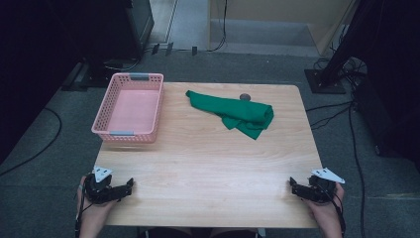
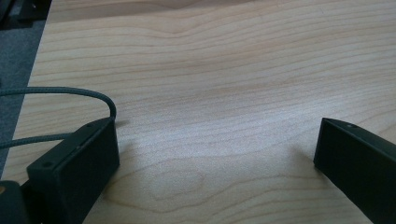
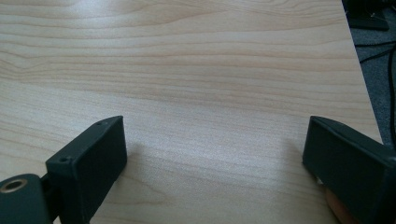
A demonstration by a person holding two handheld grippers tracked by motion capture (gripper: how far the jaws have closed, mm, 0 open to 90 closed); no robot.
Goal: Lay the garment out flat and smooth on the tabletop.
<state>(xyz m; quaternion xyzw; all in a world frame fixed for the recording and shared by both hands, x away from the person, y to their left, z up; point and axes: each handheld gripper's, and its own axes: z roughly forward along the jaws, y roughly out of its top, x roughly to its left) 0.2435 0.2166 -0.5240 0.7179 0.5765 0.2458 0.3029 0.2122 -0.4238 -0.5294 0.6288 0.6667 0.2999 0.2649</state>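
Observation:
A crumpled green cloth [image 1: 235, 113] lies on the far right part of the wooden table [image 1: 208, 163]. A pink plastic basket [image 1: 130, 106] stands at the table's far left with nothing in it. My left gripper [image 1: 130, 184] rests at the near left corner, held by a hand, jaws wide apart over bare wood [image 2: 215, 135]. At the near right corner my right gripper [image 1: 292, 183] is held the same way, open, with only wood grain between its jaws [image 3: 215, 140]. Both grippers are far from the cloth and the basket.
A small dark round object [image 1: 244, 96] sits on the table just behind the cloth. Dark equipment, stands and cables [image 1: 341, 116] lie on the grey floor around the table. A grey cable [image 2: 56, 91] trails over the table's left edge by my left gripper.

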